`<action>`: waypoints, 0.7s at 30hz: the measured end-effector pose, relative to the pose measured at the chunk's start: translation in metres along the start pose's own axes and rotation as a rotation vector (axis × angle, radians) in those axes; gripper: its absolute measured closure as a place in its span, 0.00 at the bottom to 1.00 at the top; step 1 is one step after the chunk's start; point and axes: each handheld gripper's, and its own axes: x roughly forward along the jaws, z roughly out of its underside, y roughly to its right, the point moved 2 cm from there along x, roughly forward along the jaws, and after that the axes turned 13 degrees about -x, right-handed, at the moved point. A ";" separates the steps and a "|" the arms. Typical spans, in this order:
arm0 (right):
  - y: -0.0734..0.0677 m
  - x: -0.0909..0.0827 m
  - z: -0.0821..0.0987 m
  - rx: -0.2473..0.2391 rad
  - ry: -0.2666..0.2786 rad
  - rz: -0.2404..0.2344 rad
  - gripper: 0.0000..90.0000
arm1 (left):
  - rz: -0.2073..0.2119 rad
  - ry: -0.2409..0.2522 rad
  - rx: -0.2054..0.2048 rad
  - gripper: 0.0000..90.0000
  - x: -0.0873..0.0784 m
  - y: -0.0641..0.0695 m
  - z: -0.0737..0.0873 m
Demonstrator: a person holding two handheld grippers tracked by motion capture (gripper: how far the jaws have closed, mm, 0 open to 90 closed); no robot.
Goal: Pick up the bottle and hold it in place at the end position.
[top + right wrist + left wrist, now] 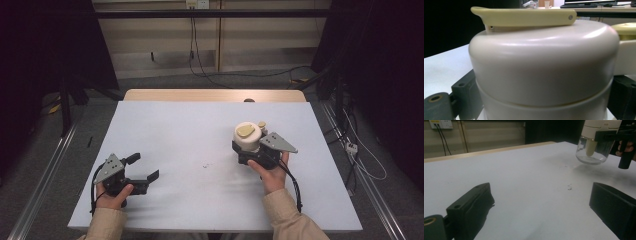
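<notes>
A glass jar [247, 136] with a cream lid and a pale yellow flip tab [245, 131] is at the right of the white table top [200, 130]. My right gripper [250, 149] is shut on its lid from the near side. In the left gripper view the jar [594, 145] hangs slightly above the table, with a shadow beneath it and the right gripper [614, 135] clamped on the lid. In the right gripper view the lid [544, 62] sits between the black jaws of the right gripper [544, 100]. My left gripper [145, 167] [541, 200] rests open at the near left, holding nothing.
A few small specks [205, 165] lie near the table's middle. The wooden far edge [215, 95] borders the white sheet. Cables [360, 160] and metal rails [40, 175] run along the floor on both sides of the table.
</notes>
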 end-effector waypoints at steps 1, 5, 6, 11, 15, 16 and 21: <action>0.000 0.001 0.000 -0.003 0.000 0.000 0.08 | 0.000 -0.001 0.000 0.04 0.000 0.000 0.000; -0.001 0.004 -0.001 -0.001 0.002 -0.002 0.08 | 0.000 0.000 -0.004 0.04 0.000 0.000 0.000; -0.001 0.004 -0.001 -0.001 0.002 -0.001 0.08 | 0.001 0.000 -0.004 0.04 0.000 0.000 0.000; -0.004 0.009 -0.002 -0.009 0.003 -0.008 0.08 | -0.001 0.001 -0.003 0.04 0.000 0.000 0.000; -0.006 0.011 -0.004 -0.014 0.005 -0.014 0.08 | -0.001 0.002 -0.006 0.04 0.000 0.000 0.000; -0.006 0.011 -0.004 -0.012 0.004 -0.014 0.08 | 0.001 0.002 -0.005 0.04 0.000 0.000 0.000; -0.007 0.015 -0.005 -0.020 0.001 -0.018 0.08 | 0.001 0.002 -0.005 0.04 0.000 0.000 0.000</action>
